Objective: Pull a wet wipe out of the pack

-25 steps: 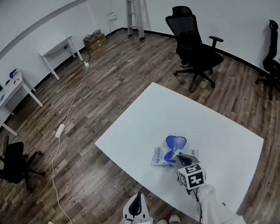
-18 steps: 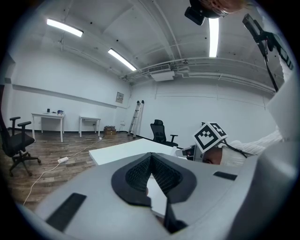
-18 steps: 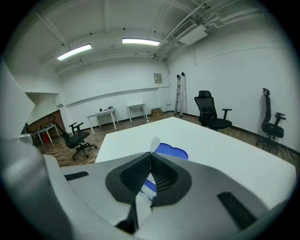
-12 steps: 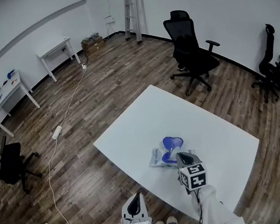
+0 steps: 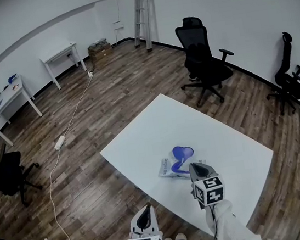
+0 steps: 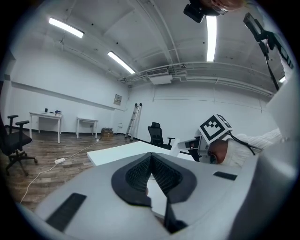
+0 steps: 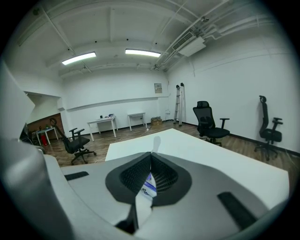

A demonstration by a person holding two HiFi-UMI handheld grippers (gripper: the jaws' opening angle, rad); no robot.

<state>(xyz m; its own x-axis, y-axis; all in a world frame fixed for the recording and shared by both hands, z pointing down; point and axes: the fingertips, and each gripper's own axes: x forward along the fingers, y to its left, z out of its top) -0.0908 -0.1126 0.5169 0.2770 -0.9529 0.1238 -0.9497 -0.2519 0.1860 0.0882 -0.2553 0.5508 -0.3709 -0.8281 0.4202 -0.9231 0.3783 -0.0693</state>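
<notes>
My right tool (image 5: 196, 166) is clamped on a thin white wet wipe (image 7: 156, 142). The pack (image 5: 170, 167) lies just below its tips on the tabletop (image 5: 231, 149). My left tool (image 6: 150, 155) is closed, empty.

White table (image 5: 224, 134), wide open: its far half and right side lie bare, leaving free passage in from every edge. Near the front edge the wipe pack (image 5: 169, 169) lies flat with its blue lid (image 5: 182, 152) standing up, the only obstacle on the top. The right gripper (image 5: 195, 166) hangs just above the pack, jaws closed on what looks like a wet wipe (image 7: 156, 142). The left gripper (image 5: 145, 211) sits off the table's near edge, jaws together, with open air ahead. Two office chairs (image 5: 203, 62) (image 5: 288, 78) stand beyond the table, well apart from it. A cable (image 5: 68, 128) trails across the floor at left.
</notes>
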